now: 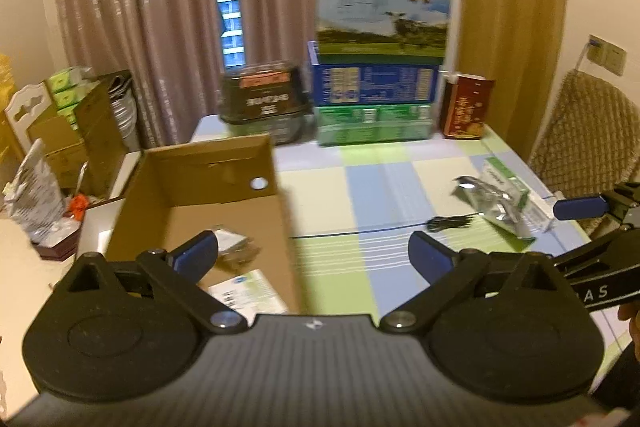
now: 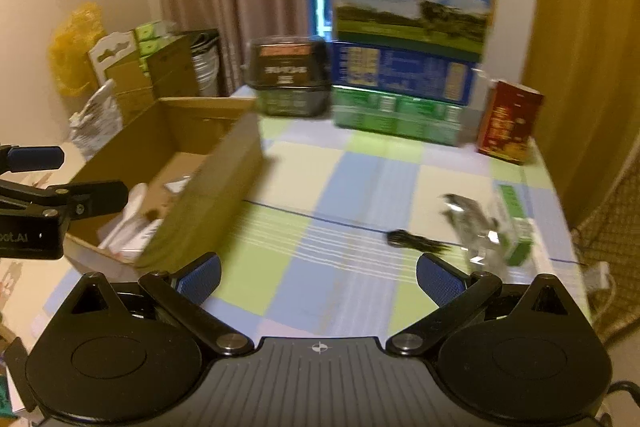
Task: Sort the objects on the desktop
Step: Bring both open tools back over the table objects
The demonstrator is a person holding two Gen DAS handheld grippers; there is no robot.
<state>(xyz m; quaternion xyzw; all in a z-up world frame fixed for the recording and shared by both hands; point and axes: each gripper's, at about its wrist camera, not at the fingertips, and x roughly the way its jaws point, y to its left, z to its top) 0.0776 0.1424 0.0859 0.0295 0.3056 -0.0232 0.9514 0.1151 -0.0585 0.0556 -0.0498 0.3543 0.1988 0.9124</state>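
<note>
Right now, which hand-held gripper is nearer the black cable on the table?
Right. The right hand-held gripper hangs open just short of the black cable; the left hand-held gripper, also open, sits over by the cardboard box.

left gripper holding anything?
No, the left gripper has its jaws wide apart, with only the cardboard box and tablecloth showing between them.

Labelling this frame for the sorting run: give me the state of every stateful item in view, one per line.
left gripper: open, nothing between the fingers
right gripper: open, nothing between the fingers
cardboard box: open-topped, papers and small packets inside
black cable: coiled, lying loose on the tablecloth
clear plastic wrapper: crumpled, against the green carton
green carton: lying flat
red box: upright at the table's back
milk cartons: stacked, upright
</note>
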